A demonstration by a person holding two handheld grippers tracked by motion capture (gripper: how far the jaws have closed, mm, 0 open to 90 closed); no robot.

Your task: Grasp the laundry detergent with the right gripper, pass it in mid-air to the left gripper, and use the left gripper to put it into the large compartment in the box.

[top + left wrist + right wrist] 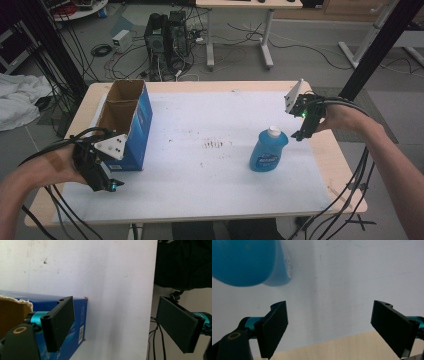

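Both tongs wide apart, nothing held

The blue bottle [268, 149] stands on the counter [200, 180] just beside the right tongs [303, 124]; a careless sideways approach could topple it. The open blue box [127, 122] touches or nearly touches the left tongs [102, 175].

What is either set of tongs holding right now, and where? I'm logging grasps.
Nothing. The left tongs gape open beside the blue box; the right tongs are open short of the blue bottle.
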